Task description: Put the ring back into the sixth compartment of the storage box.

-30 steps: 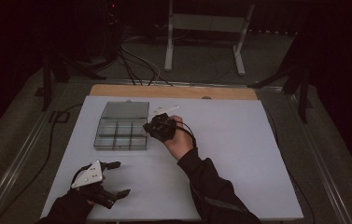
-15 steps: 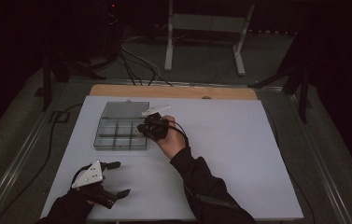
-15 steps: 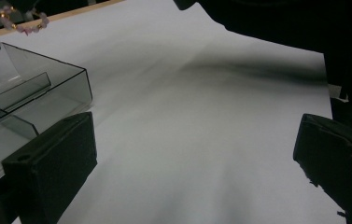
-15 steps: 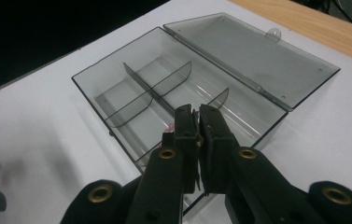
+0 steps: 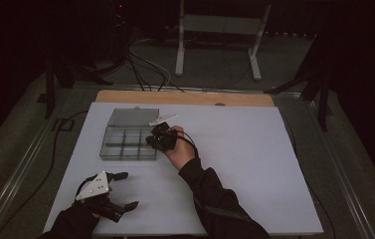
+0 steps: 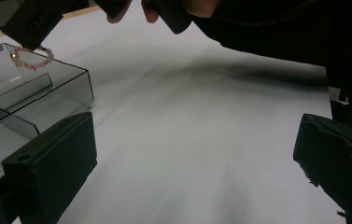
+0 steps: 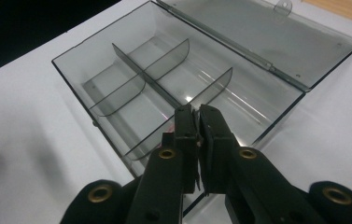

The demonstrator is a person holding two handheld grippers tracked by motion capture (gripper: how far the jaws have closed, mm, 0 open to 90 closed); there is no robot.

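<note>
White tabletop point(image 5: 234, 164) – dark room, left tongs point(image 5: 123, 190) wide (resting), right tongs point(image 7: 198, 122) pinching bracelet point(image 6: 30, 57) over organizer box point(image 5: 128, 142).

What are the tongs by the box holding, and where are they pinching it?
The right tongs pinch a small bead bracelet by its top, so it dangles over the clear box. The left tongs are open and hold nothing.

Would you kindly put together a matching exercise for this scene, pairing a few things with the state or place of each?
Things:
1. left gripper
2. right gripper
3. bead bracelet
4. box lid

States or places:
A. dangling over the clear box
B. folded back flat on the table
C. jaws wide apart, near the table's front edge
D. jaws nearly together, over the box

Pairs: 1-C, 2-D, 3-A, 4-B
</note>
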